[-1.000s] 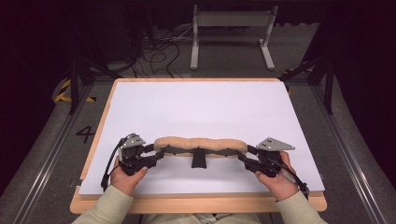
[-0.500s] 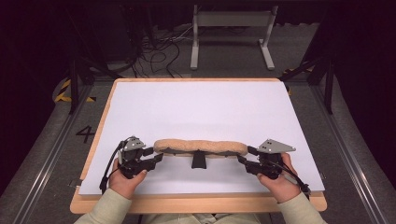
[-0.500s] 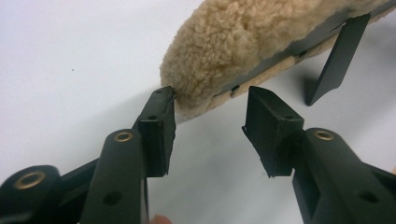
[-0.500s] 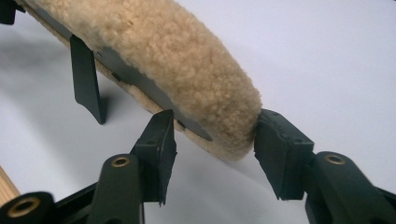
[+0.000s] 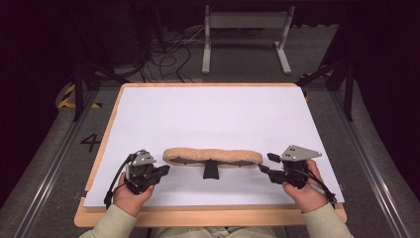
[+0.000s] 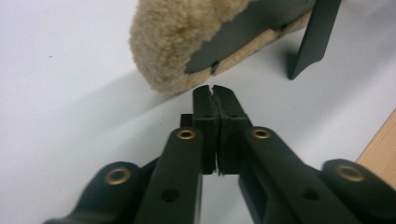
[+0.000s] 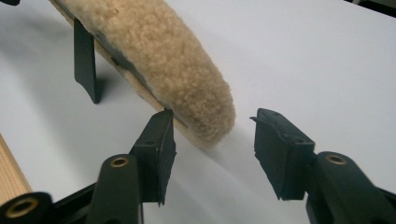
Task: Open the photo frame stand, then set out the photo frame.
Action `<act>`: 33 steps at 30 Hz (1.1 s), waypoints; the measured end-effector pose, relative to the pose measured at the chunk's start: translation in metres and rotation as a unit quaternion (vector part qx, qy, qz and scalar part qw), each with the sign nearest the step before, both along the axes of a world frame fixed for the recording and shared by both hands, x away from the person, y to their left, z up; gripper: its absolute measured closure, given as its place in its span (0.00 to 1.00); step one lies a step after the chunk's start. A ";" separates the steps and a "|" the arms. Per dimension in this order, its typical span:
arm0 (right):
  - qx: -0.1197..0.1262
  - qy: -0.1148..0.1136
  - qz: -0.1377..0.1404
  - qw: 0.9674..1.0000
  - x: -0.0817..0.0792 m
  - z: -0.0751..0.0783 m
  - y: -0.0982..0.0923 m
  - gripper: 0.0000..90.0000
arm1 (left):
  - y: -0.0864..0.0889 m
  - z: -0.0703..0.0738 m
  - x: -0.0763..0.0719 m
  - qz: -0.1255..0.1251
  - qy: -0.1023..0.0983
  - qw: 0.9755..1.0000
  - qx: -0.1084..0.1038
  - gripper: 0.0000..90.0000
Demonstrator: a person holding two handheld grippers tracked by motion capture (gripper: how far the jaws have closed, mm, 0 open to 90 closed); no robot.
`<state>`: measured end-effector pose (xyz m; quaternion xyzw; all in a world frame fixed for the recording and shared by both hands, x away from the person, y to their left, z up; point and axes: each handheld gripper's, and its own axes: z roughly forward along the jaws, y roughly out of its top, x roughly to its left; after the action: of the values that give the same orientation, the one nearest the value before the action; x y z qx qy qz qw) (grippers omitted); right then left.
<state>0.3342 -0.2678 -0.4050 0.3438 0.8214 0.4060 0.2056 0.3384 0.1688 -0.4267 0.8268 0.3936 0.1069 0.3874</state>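
Note:
A long pad covered in tan fleece (image 5: 213, 156) lies across the near part of the white sheet (image 5: 213, 114), with a short black stem (image 5: 211, 171) sticking out toward me. My left gripper (image 5: 166, 169) points at the pad's left end. Its jaws have just been closing and are shut with nothing between them, the tips (image 6: 215, 91) just short of the fleece (image 6: 173, 42). My right gripper (image 5: 265, 162) is open at the pad's right end. In the right gripper view (image 7: 212, 114) the fleece tip (image 7: 159, 51) sits between the spread jaws, and neither pad presses on it.
The sheet covers a wooden tabletop whose edge (image 5: 208, 215) runs along the front. Beyond the table are a dark floor with cables, a white metal stand (image 5: 245, 20) and a painted number 4 (image 5: 90, 143) at the left.
The left gripper's jaws have closed together on nothing. The right gripper stays open. Both hands and the pad have kept their places.

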 end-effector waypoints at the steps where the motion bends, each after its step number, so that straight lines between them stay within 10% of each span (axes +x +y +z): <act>1: 0.000 0.000 0.001 1.000 0.000 0.000 -0.001 0.55 | -0.001 0.000 0.001 -0.002 -0.002 1.000 0.003 1.00; 22: -0.026 0.019 0.015 0.999 0.004 0.002 -0.017 0.64 | -0.022 -0.015 0.012 -0.022 -0.003 0.998 0.064 1.00; 33: -0.035 0.016 -0.016 0.999 0.015 -0.004 -0.016 0.92 | -0.021 -0.019 0.017 0.005 -0.017 0.998 0.063 1.00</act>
<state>0.3492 -0.2841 -0.4089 0.3560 0.8327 0.3683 0.2103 0.3556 0.1480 -0.4460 0.8458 0.3832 0.1479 0.3404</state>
